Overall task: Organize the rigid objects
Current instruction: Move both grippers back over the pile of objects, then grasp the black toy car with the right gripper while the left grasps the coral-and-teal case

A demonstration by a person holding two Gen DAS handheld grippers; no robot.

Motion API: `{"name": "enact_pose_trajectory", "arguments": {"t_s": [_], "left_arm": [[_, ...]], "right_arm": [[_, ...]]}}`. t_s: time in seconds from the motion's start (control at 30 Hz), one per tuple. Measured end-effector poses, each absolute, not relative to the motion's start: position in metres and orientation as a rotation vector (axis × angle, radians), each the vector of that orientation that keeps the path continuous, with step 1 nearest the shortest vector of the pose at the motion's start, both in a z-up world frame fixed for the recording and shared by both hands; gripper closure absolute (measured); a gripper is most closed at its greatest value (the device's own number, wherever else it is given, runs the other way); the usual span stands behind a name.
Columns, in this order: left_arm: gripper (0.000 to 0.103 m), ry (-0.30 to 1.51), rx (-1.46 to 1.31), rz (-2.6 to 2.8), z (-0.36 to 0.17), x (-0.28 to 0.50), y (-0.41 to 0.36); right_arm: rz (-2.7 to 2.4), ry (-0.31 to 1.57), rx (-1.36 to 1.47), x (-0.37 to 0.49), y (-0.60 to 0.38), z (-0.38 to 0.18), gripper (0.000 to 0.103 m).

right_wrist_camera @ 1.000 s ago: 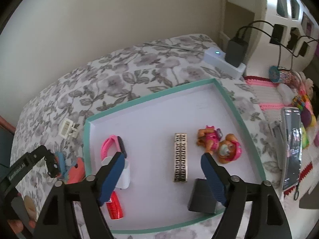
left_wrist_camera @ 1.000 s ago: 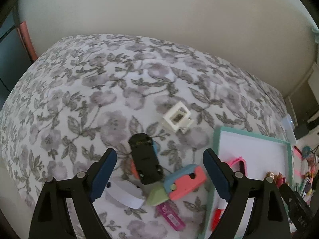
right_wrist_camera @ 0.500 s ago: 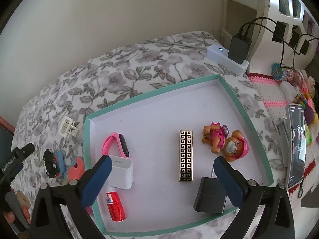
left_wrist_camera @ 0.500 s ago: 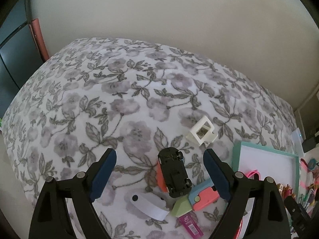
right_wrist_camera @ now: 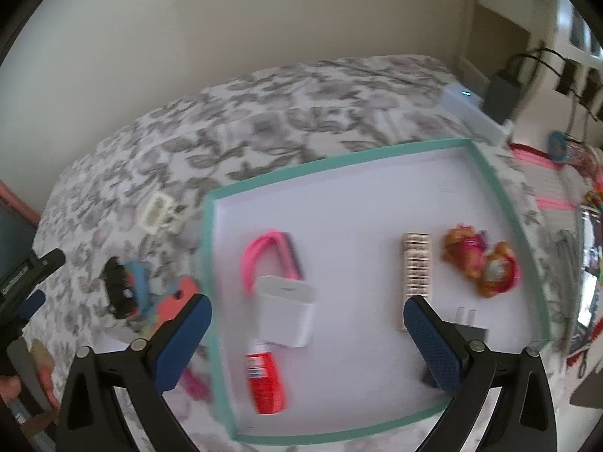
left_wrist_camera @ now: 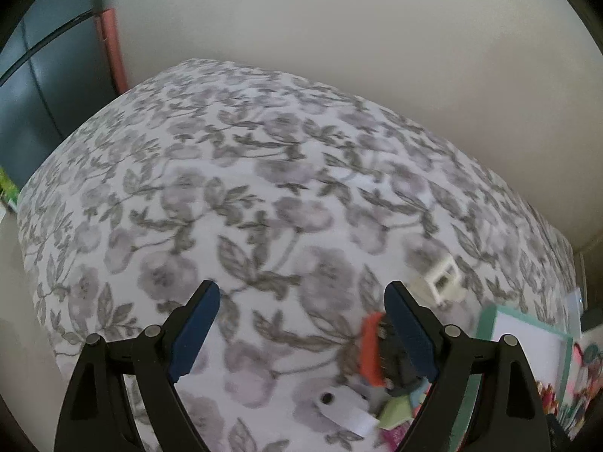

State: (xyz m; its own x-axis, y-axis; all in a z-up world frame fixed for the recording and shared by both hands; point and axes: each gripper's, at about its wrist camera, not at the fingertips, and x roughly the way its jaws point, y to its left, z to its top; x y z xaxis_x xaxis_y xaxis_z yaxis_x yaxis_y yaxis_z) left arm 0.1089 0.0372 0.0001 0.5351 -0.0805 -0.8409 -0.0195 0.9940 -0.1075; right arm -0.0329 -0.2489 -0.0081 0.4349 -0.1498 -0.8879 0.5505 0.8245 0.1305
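A teal-rimmed white tray (right_wrist_camera: 490,173) lies on the floral bedspread and holds a pink band (right_wrist_camera: 260,252), a white case (right_wrist_camera: 286,309), a red tube (right_wrist_camera: 265,384), a gold bar (right_wrist_camera: 416,263), a pup figure (right_wrist_camera: 482,263) and a black plug (right_wrist_camera: 471,335). My right gripper (right_wrist_camera: 305,339) is open and empty above the tray's near side. Left of the tray lies a pile: a black toy car (right_wrist_camera: 118,290), orange and blue pieces (right_wrist_camera: 177,293), a white strap (left_wrist_camera: 343,410). A white adapter (left_wrist_camera: 441,282) lies apart. My left gripper (left_wrist_camera: 301,331) is open and empty, left of the pile.
The floral bedspread (left_wrist_camera: 226,188) stretches to the wall. A white power strip with a black charger (right_wrist_camera: 475,109) sits behind the tray. A phone and colourful toys (right_wrist_camera: 588,248) crowd the right edge. A dark cabinet (left_wrist_camera: 34,86) stands at the far left.
My left gripper has swung left and away from the pile, which now sits at the lower right of its view. My right gripper has shifted left over the tray. Both stay open.
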Motion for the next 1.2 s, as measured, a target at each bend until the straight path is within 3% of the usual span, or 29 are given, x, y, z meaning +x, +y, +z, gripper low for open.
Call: {"name": "enact_pose_trajectory", "arguments": {"t_s": [1.03, 1.2], "left_arm": [[0.014, 1.234, -0.240, -0.046, -0.051, 0.129, 0.070], [0.014, 1.261, -0.248, -0.053, -0.058, 0.135, 0.068]], "right_arm": [[-0.077, 1.058, 0.281, 0.067, -0.126, -0.042, 0.001], [-0.057, 1.062, 0.240, 0.078, -0.117, -0.048, 0.014]]}}
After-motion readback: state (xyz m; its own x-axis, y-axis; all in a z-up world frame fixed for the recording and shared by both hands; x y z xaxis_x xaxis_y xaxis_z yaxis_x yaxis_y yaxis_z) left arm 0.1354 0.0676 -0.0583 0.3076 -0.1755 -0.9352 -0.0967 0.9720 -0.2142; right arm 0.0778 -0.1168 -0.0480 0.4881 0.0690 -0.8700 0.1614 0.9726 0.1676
